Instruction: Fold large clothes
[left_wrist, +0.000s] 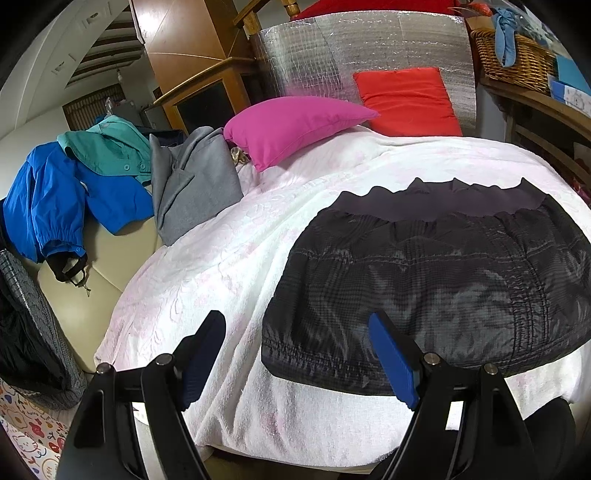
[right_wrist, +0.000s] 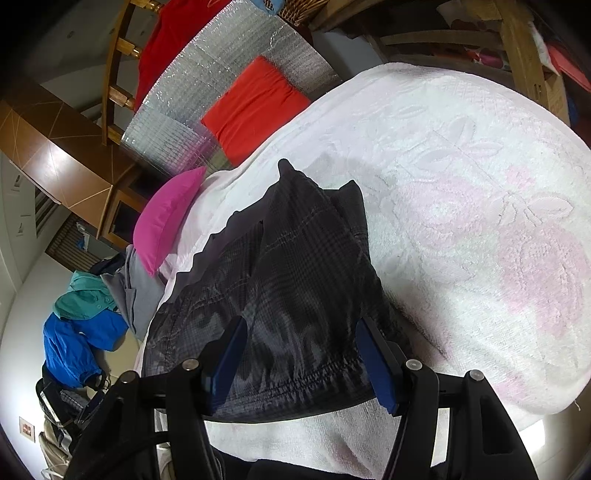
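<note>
In the left wrist view, a blue jacket with a teal garment on it lies at the left edge, a grey garment just beside them. The left gripper sits at the bottom centre, its fingers spread wide with nothing between them, hovering over the white towel. Its left finger is over bare towel; its right finger overlaps the lower left edge of the black quilted jacket, which lies spread flat at right centre. A pink pillow and a red cushion sit in the upper middle.

In the right wrist view, the right gripper is at the bottom centre, tilted, fingers parted on either side of the jacket's elastic hem; whether they touch it cannot be told.
</note>
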